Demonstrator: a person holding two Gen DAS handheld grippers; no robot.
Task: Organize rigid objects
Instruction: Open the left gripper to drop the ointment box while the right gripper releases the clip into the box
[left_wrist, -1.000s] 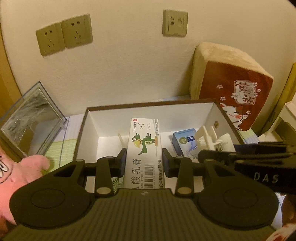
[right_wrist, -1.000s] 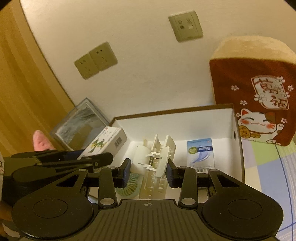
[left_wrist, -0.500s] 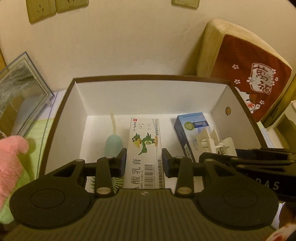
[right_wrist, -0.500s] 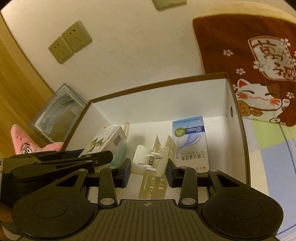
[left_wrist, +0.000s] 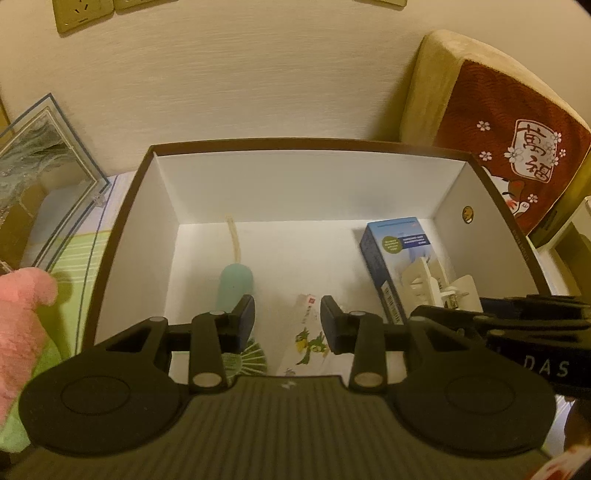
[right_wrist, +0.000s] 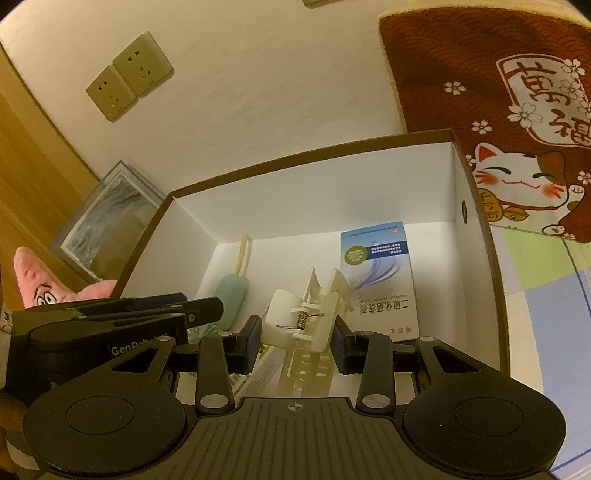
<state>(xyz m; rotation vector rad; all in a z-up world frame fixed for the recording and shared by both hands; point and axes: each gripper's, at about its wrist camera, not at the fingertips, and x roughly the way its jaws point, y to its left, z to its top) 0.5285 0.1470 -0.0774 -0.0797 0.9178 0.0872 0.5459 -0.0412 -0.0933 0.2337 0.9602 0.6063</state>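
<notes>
Both grippers have sunk into the box (left_wrist: 140, 206). The left gripper (left_wrist: 287, 320) still clenches the carton (left_wrist: 308, 341), now tipped down at lower centre. The right gripper (right_wrist: 297, 339) still grasps the white clip (right_wrist: 314, 314), cream plastic with a spring, mid-frame, near the blue carton (right_wrist: 376, 273).

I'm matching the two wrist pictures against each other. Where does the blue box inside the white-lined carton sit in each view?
Left wrist: blue box lies at the right of the carton, near its right wall.
Right wrist: blue box lies right of centre, beyond the white clip.
Shared landmark: the lucky-cat cushion.
</notes>
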